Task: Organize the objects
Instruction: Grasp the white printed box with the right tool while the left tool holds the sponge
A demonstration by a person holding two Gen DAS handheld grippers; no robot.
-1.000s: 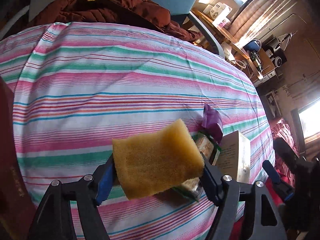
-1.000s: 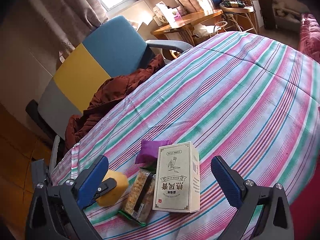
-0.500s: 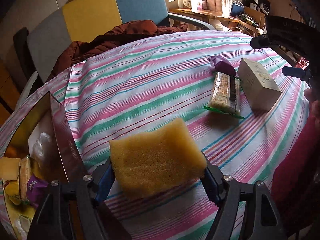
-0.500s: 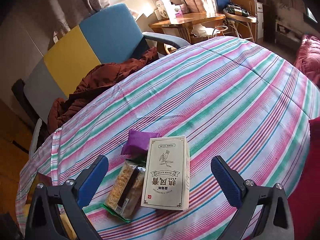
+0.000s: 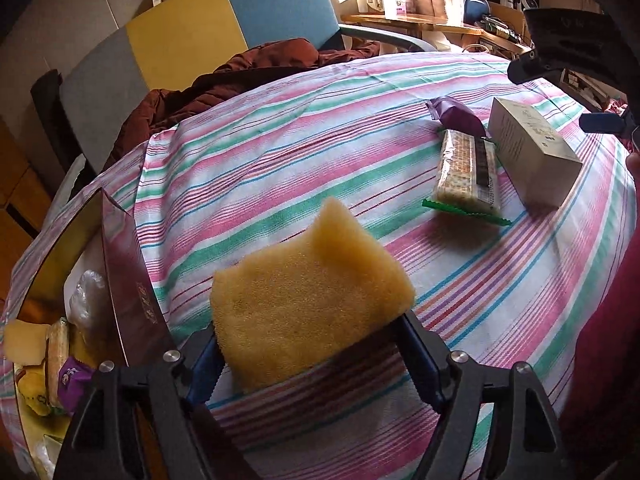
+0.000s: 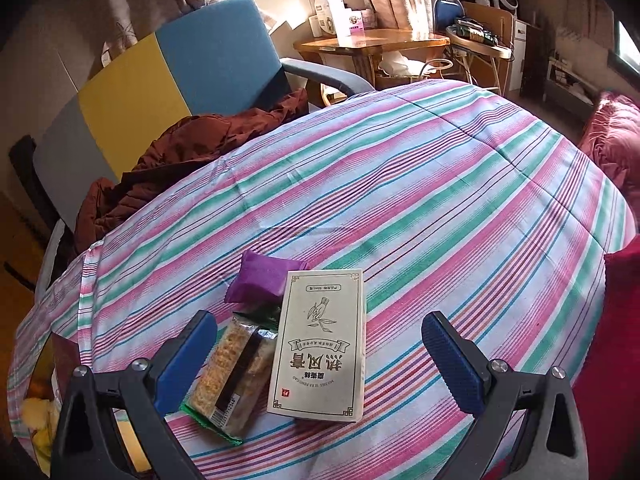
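My left gripper (image 5: 310, 354) is shut on a yellow sponge (image 5: 308, 304) and holds it above the striped tablecloth (image 5: 280, 168), just right of an open dark-red box (image 5: 128, 280) with several snacks inside. My right gripper (image 6: 320, 356) is open above a beige carton (image 6: 320, 344) with Chinese print. A cracker pack (image 6: 232, 372) lies left of the carton and a purple packet (image 6: 262, 282) lies behind it. The carton (image 5: 532, 152), cracker pack (image 5: 466, 172) and purple packet (image 5: 458, 114) also show in the left wrist view at the right.
A chair (image 6: 160, 72) with grey, yellow and blue panels stands behind the table with a brown jacket (image 6: 180, 152) on it. A wooden side table (image 6: 372, 44) stands at the back. Red fabric (image 6: 616, 148) lies at the right.
My left gripper has swung left with the sponge, away from the carton and toward the dark-red box. My right gripper has moved closer over the carton and stays open.
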